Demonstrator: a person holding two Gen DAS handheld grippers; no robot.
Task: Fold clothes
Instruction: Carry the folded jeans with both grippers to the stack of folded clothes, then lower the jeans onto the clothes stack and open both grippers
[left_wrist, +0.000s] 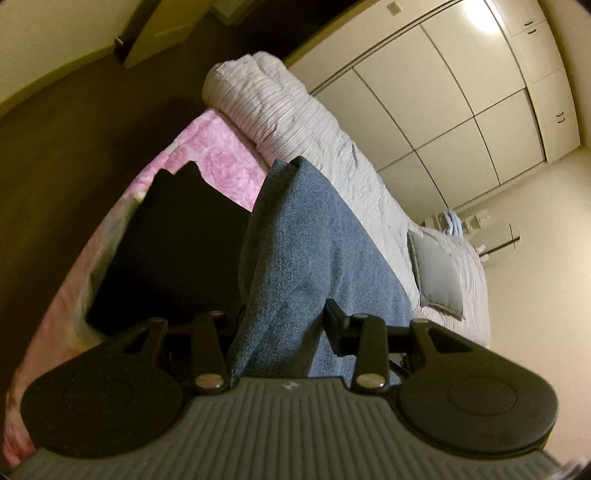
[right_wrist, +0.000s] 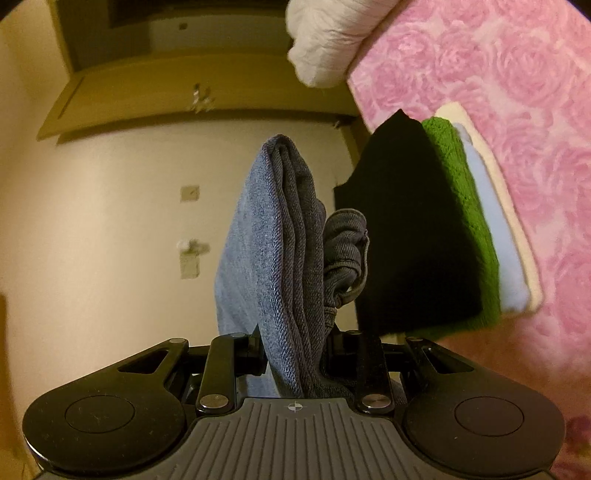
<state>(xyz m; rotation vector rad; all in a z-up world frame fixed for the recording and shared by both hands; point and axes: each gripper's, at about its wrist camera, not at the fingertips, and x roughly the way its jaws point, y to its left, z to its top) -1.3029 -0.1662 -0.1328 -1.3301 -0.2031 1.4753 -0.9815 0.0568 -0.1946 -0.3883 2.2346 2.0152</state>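
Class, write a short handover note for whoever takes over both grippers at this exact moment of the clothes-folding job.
Left gripper: shut on the folded jeans.
Right gripper: shut on the same jeans, several denim layers between its fingers.
The jeans are held up off the pink bedspread.
Done: a stack of folded clothes lies on the bedspread, black piece on top, then green, pale blue and cream.
Left: probably set the jeans onto the stack, then release both grippers. Whether more clothes wait is not visible.
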